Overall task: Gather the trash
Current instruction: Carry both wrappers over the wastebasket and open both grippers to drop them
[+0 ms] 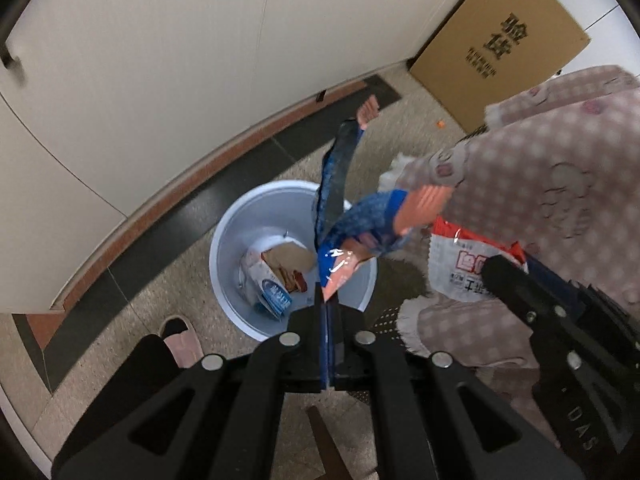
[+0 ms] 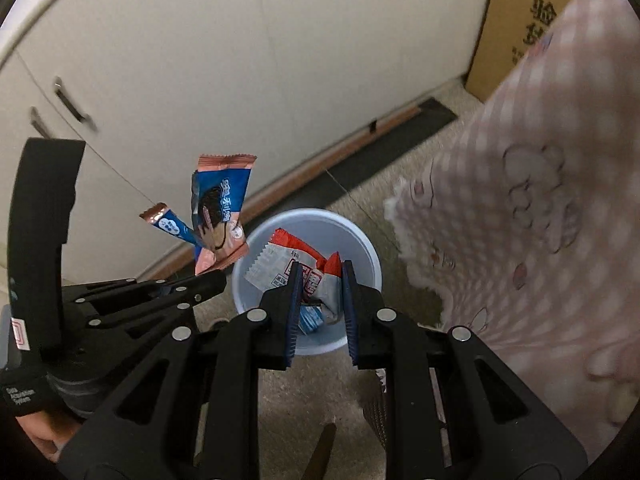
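Against the white cabinet doors (image 2: pixel 248 60) at the far left, the left gripper (image 1: pixel 327 300) has its jaws clenched on the blue and salmon snack wrappers (image 2: pixel 220 216); two of these wrappers stick up from the tips, held in the air just above the near-left rim of the white trash bin (image 1: pixel 232 236). The bin stands on the speckled floor (image 1: pixel 168 280) close to the dark baseboard strip, and already holds a white and blue packet (image 1: pixel 276 296) with some brown scraps beside it. Further right, the right gripper (image 2: pixel 319 276) hangs directly over the bin's mouth, its jaws closed on a crumpled red and white wrapper (image 2: pixel 280 264) whose serrated end fans out to the left of the blue pads. Right of the bin hangs a pink checked fleece fabric (image 2: pixel 520 208), and behind it, in the far right corner of the floor, a cardboard box (image 1: pixel 500 40) leans against the cabinets.
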### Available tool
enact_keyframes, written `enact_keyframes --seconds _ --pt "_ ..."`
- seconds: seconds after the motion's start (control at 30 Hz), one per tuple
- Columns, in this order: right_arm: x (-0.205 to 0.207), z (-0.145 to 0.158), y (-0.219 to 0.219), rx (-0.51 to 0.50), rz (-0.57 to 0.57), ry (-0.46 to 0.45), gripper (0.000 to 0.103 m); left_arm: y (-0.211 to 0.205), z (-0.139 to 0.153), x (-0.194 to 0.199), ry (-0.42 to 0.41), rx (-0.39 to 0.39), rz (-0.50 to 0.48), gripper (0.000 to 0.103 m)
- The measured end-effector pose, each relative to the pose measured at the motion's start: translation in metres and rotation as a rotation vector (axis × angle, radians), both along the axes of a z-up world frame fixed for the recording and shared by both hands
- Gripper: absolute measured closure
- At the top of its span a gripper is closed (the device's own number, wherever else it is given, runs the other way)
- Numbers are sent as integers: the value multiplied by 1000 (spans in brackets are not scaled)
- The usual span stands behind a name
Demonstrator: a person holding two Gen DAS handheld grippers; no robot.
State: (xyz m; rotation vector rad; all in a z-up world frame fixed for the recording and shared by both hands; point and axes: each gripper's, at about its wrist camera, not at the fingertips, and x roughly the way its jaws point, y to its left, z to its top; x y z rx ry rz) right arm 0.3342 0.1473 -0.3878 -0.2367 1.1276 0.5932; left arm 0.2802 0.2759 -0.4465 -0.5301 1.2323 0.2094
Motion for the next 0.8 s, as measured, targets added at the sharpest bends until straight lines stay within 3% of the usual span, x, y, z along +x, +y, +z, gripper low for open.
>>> enact_keyframes --seconds 0.17,0.2,0.23,0.27,0.5,0.8 --pt "5 -30 4 -27 -18 29 84 -5 -31 13 71 -31 -9 97" --pt "6 -34 4 -31 -23 33 84 -4 -37 14 89 -39 -2 78" --pt "5 -39 5 -35 -26 36 84 -2 -41 16 98 -41 8 50" --pt "6 -43 7 -39 -36 38 84 -1 -44 14 102 -38 19 44" --pt "9 -51 2 -40 -47 51 84 1 -49 10 114 -13 27 38" --pt "6 -55 10 -31 -43 55 84 18 -33 -2 113 70 53 32"
